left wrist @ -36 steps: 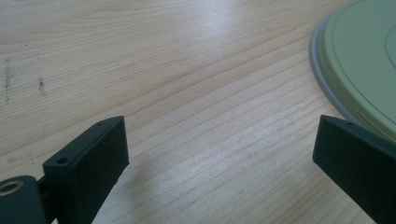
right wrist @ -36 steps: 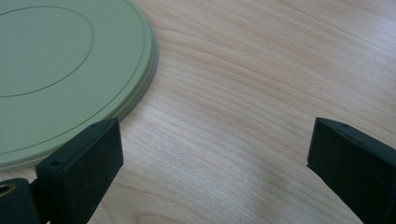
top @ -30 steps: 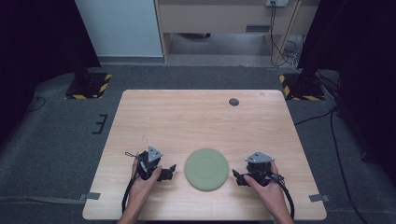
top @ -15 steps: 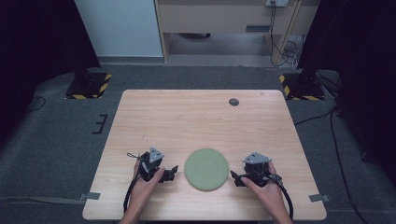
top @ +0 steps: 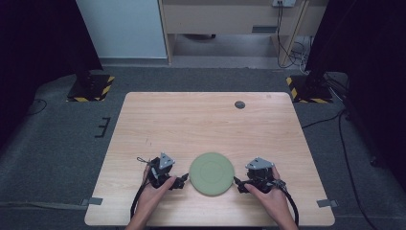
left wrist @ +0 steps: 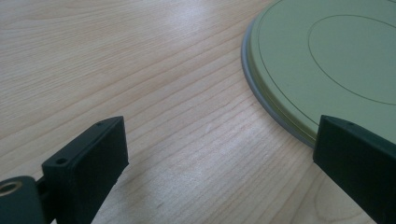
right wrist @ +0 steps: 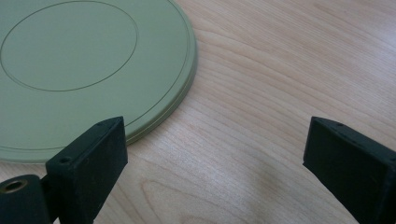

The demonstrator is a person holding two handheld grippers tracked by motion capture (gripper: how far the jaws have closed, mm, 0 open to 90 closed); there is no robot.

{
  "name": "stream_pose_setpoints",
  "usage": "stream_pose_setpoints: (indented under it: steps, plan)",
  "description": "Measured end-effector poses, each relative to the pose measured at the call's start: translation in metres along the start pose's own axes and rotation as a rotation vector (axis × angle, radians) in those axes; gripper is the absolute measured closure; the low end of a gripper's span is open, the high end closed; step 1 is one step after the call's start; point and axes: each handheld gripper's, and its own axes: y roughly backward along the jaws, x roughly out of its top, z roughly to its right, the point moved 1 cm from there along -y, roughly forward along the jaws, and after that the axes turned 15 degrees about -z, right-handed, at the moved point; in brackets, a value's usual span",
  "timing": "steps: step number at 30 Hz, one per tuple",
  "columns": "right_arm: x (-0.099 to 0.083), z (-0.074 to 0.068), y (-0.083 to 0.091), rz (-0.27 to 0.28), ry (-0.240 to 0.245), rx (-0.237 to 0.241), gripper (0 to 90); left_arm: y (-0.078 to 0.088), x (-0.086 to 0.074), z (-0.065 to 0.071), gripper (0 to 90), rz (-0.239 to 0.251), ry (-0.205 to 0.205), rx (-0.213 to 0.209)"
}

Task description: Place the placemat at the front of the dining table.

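Grey carpet surrounds the light wooden tabletop (top: 210, 124), with two black stands on yellow-and-black striped bases at its far corners and a pale cabinet against the back wall. On the tabletop, near your edge and roughly midway between your hands, lies the round, flat, pale green plastic plate (top: 211, 173); it rests level on the wood, with a thin engraved ring on its face and a stepped rim. A small dark round disc (top: 240, 104) sits well apart from it, toward the far right of the tabletop. Your left hand-held gripper (top: 183, 180) lies low over the wood just beside the plate's left edge, pointing at it. In the left gripper view its two black jaws stand wide apart and hold nothing: one jaw sits over bare wood, the other crosses the plate's rim (left wrist: 280, 116) in the picture, and whether it touches the plate cannot be told. Your right hand-held gripper (top: 238, 184) mirrors this at the plate's right edge. In the right gripper view its jaws are likewise spread wide and empty, one overlapping the plate's rim (right wrist: 177, 100), the other over bare wood. Contact there cannot be confirmed either.
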Motion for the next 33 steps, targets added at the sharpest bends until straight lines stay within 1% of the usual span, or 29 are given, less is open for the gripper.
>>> stream_pose_setpoints:
  steps: [7,11,12,15,17,22,28,33]
  plan:
    - [0.0011,-0.0039,-0.0018,-0.004,0.015,-0.002,6.1,-0.0005,0.0016,0.0048,2.3,0.002,-0.016,-0.012]
    - [0.0013,-0.0055,-0.0020,-0.005,0.012,0.001,6.0,-0.0025,0.0024,0.0066,2.2,-0.010,-0.026,-0.015]
    - [0.0015,-0.0068,-0.0027,-0.011,0.015,0.002,6.0,-0.0043,0.0030,0.0079,2.2,-0.026,-0.034,-0.023]
    - [0.0018,-0.0075,-0.0037,-0.012,0.021,0.002,5.9,-0.0055,0.0034,0.0091,2.2,-0.027,-0.040,-0.022]
    - [0.0021,-0.0086,-0.0055,-0.019,0.028,-0.001,5.5,-0.0065,0.0037,0.0101,2.1,-0.025,-0.038,-0.013]
    - [0.0025,-0.0087,-0.0056,-0.021,0.023,-0.005,4.9,-0.0069,0.0040,0.0099,1.6,-0.020,-0.040,-0.008]
    - [0.0044,-0.0104,-0.0055,-0.029,0.011,-0.027,3.4,-0.0076,0.0054,0.0099,0.4,-0.019,-0.036,0.011]
    - [0.0065,-0.0097,-0.0067,-0.032,-0.001,-0.040,2.4,-0.0084,0.0062,0.0099,0.2,-0.015,-0.030,0.017]
